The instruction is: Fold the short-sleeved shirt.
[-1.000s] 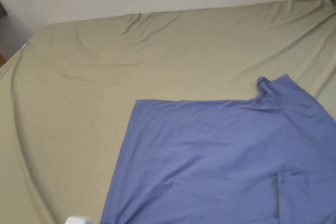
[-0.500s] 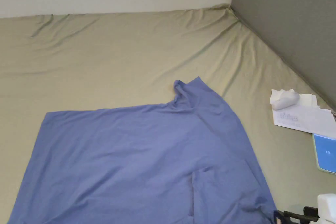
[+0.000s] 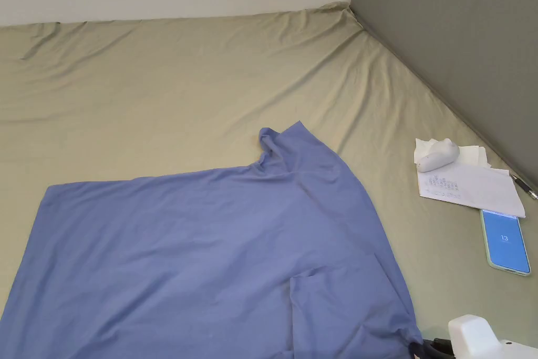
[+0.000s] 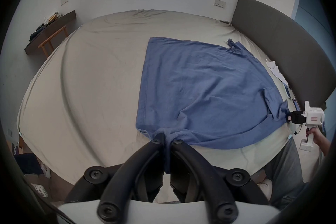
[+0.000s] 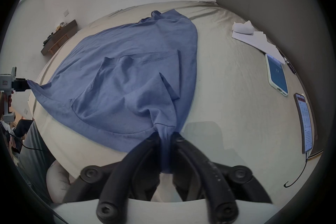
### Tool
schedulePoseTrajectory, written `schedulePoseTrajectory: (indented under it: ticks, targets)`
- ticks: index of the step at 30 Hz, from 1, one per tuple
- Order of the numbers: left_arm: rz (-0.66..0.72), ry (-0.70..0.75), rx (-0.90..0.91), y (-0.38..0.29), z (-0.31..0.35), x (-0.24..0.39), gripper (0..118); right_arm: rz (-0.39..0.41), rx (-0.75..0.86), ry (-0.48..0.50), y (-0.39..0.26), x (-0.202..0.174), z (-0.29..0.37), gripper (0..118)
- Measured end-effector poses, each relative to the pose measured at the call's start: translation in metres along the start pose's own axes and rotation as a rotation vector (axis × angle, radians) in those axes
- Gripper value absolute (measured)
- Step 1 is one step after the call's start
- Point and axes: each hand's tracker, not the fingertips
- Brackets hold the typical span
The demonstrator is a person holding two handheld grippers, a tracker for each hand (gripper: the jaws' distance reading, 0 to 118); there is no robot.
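Nearest, left gripper view: left gripper [image 4: 167,140], jaws closed tight on a bunched bit of the blue shirt [image 4: 203,86] at its near edge, cloth pinched between both jaws. Right gripper view gives the matching picture: right gripper [image 5: 167,134], jaws clamped on a gathered corner of the same shirt, fabric running down between them.

Each gripper view also catches the other gripper off to the side, with cloth pulled taut to its tip. Head view catches just the white body of the right gripper at the bottom right corner.

Shirt lies spread on the olive bed sheet [image 3: 157,76], one sleeve folded over its body, far sleeve crumpled.

Beyond, toward the grey headboard [image 3: 462,34]: phone [image 3: 505,240], papers [image 3: 473,186], a white wad [image 3: 436,155] resting on them. Right gripper view adds a second phone [image 5: 304,124] nearer.
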Motion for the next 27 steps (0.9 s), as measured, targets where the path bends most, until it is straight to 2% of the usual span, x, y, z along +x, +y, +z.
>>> schedulePoseTrajectory:
  ticks: [8, 13, 16, 19, 21, 24, 27]
  targets:
    - [0.023, 0.024, 0.031, 0.022, 0.019, 0.002, 4, -0.074, 0.145, -0.034, 0.028, -0.006, 0.043, 9]
    - [0.039, 0.053, 0.034, 0.098, -0.02, -0.003, 4, -0.076, 0.163, -0.059, 0.105, 0.002, 0.024, 9]
    - [-0.022, 0.09, 0.001, 0.146, -0.064, -0.004, 4, -0.053, 0.157, -0.098, 0.16, 0.011, -0.007, 9]
    - [-0.092, 0.125, -0.047, 0.19, -0.12, -0.002, 4, -0.079, 0.069, -0.099, 0.215, 0.027, -0.053, 9]
    - [-0.085, 0.131, -0.06, 0.213, -0.148, 0.002, 4, -0.099, -0.012, -0.135, 0.242, 0.033, -0.086, 9]
    - [-0.067, 0.12, -0.089, 0.24, -0.19, 0.005, 4, -0.079, -0.089, -0.178, 0.264, 0.036, -0.127, 9]
    - [-0.109, 0.141, -0.147, 0.244, -0.219, 0.016, 4, -0.098, -0.169, -0.202, 0.269, 0.039, -0.16, 9]
